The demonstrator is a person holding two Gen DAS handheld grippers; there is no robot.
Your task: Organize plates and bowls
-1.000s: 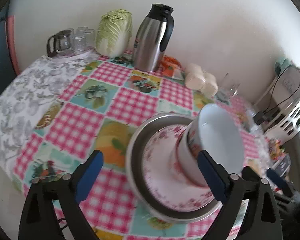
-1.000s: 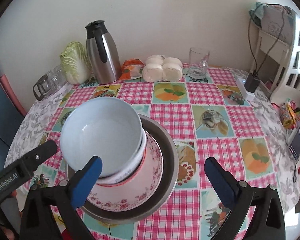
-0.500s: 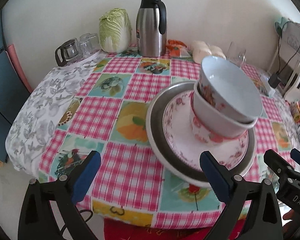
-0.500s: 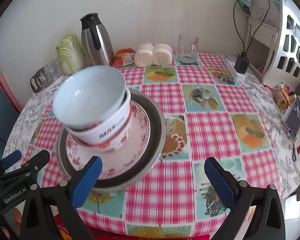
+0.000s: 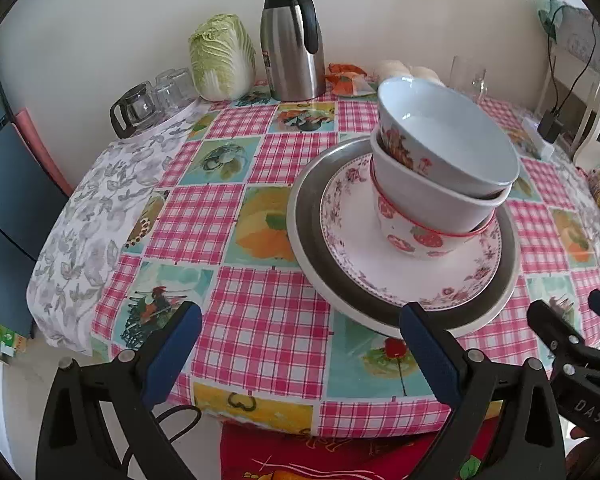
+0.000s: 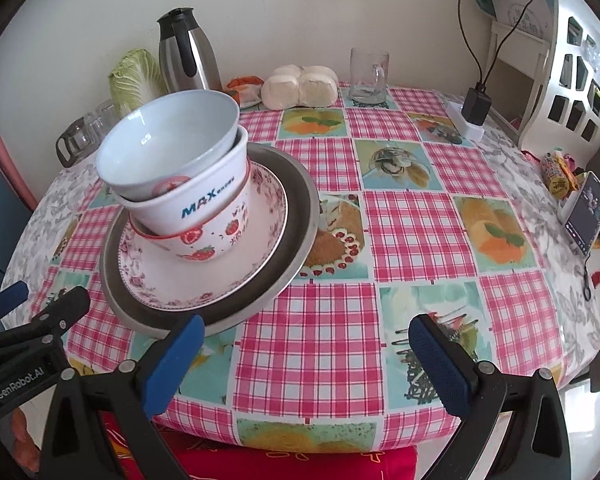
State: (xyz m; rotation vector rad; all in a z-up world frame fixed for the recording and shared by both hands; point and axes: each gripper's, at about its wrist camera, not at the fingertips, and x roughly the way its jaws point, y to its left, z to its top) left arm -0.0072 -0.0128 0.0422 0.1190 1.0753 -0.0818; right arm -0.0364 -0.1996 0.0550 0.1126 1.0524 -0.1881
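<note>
My left hand-held gripper (image 5: 300, 354) and right hand-held gripper (image 6: 306, 364) both gape wide, holding nothing, off the bench's (image 6: 412, 216) near edge. The nested bowls (image 6: 180, 168) lean, mouths up, on a floral plate (image 5: 380, 256) inside a metal dish (image 5: 308, 236); lowest bowl mostly hidden.

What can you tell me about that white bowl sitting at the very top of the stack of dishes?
The top white bowl looks like glazed ceramic, plain and glossy inside, with a reddish flower print on its outer wall. It is empty and sits nested in a second white bowl printed "MAX", clearly tilted rather than level. That bowl rests in a strawberry-patterned bowl on a floral plate, inside a grey metal dish on the checked tablecloth. Neither gripper touches it.
</note>
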